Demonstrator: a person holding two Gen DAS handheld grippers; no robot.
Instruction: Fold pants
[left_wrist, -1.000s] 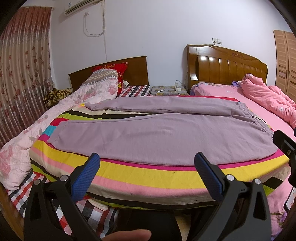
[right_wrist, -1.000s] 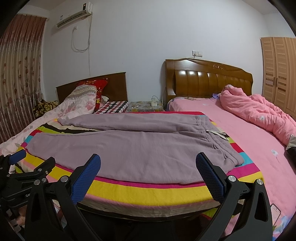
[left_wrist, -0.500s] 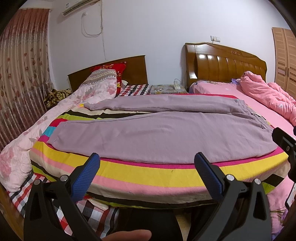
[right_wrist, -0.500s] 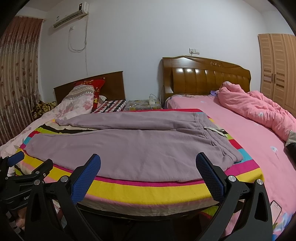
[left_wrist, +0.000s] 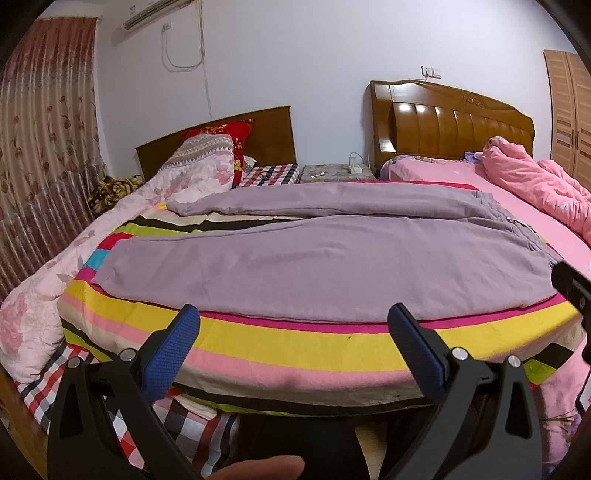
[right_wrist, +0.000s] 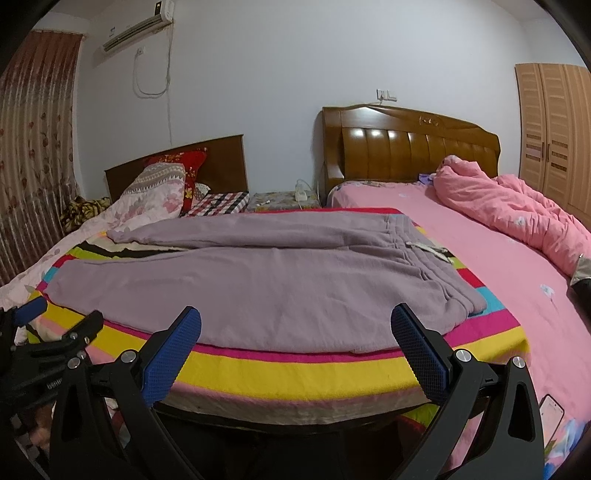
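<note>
The lilac pants (left_wrist: 325, 258) are lying flat on a striped blanket (left_wrist: 295, 343) that is covering the near end of the bed, with both legs stretching toward the left and the waistband (right_wrist: 424, 254) sitting at the right, where a pale drawstring (right_wrist: 428, 249) is showing. The two legs are lying apart at the cuffs, with the far leg (left_wrist: 332, 201) angling away from the near one, so a wedge of the blanket is showing between them. The left tool (left_wrist: 295, 332) is hovering just in front of the blanket's near edge, its blue-padded fingers (left_wrist: 170, 350) standing wide apart and gripping nothing; no pad is touching the cloth. The right tool (right_wrist: 295, 332) is hanging in the same way before the bed edge, nearer the waistband end, with its pads spread wide and holding nothing. In the right wrist view the left tool is showing at the lower left, and in the left wrist view a black part of the right tool is peeking in at the right edge. Behind the pants a floral quilt (left_wrist: 199, 173) and a red pillow (left_wrist: 225, 133) are resting against a dark headboard, while a pink duvet (right_wrist: 509, 210) is lying bunched on the neighbouring pink bed (right_wrist: 498, 266).
</note>
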